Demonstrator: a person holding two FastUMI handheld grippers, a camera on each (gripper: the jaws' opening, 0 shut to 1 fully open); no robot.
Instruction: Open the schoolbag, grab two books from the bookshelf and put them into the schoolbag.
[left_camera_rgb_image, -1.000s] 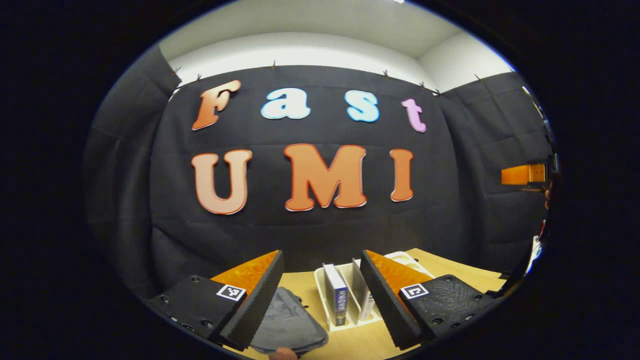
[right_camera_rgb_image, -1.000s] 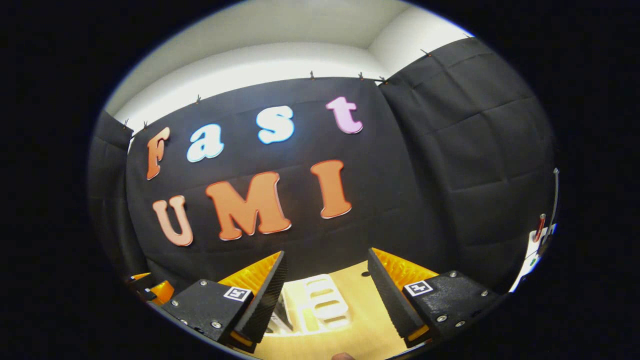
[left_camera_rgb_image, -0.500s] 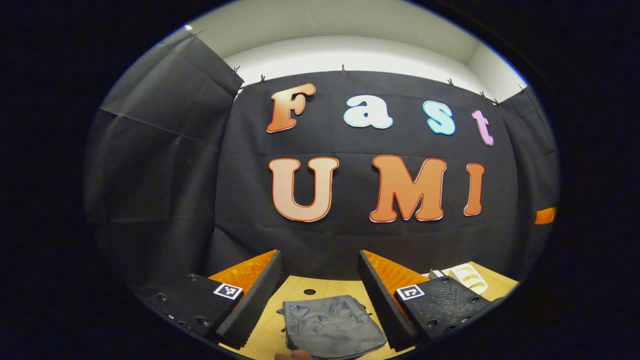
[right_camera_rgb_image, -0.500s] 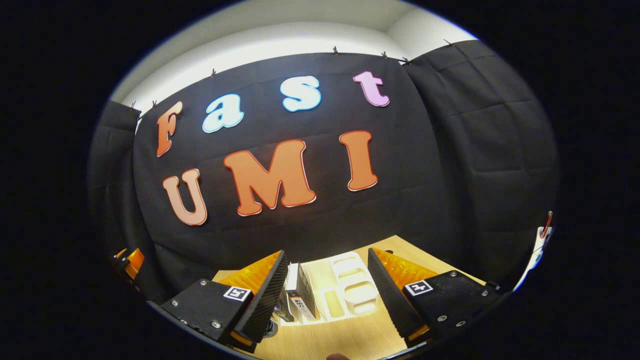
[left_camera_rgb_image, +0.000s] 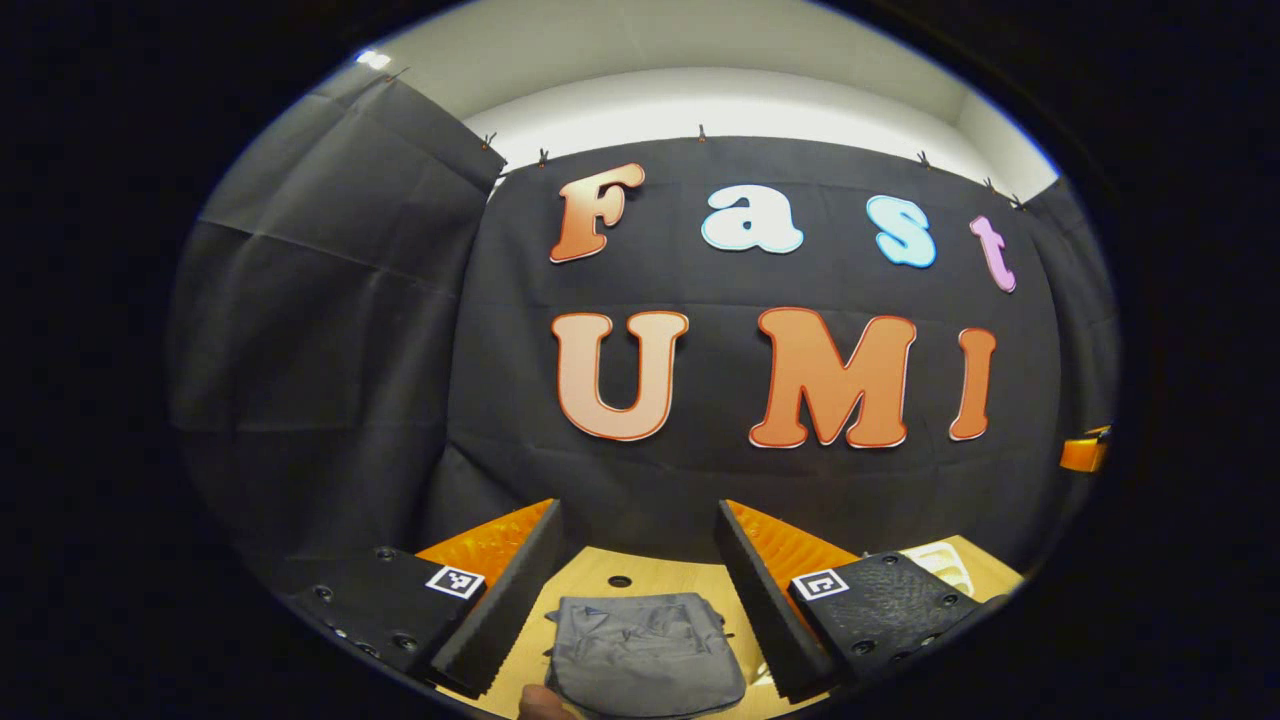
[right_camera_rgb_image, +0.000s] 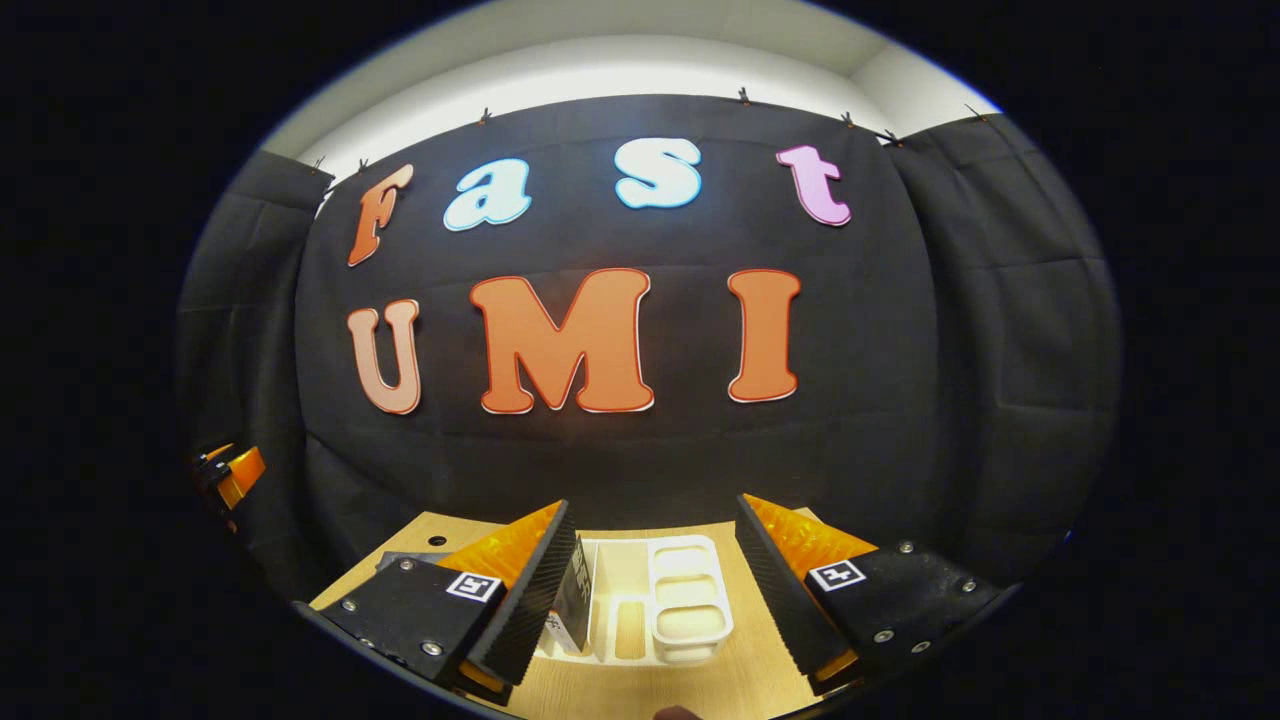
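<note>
Both grippers (left_camera_rgb_image: 634, 590) (right_camera_rgb_image: 655, 590) stay spread, empty; left now faces schoolbag (left_camera_rgb_image: 645, 655), right bookshelf (right_camera_rgb_image: 660, 600).

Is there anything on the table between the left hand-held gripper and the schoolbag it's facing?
Nothing visible. The left hand-held gripper is open and apart from the grey schoolbag, which lies flat on the wooden table right ahead between its fingers. The bag looks closed.

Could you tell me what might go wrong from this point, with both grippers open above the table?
1. The schoolbag lies flat and limp between the open left gripper fingers; they may pinch loose fabric rather than its opening.
2. The books stand close against the white bookshelf divider, so the open right gripper might nudge the shelf.
</note>
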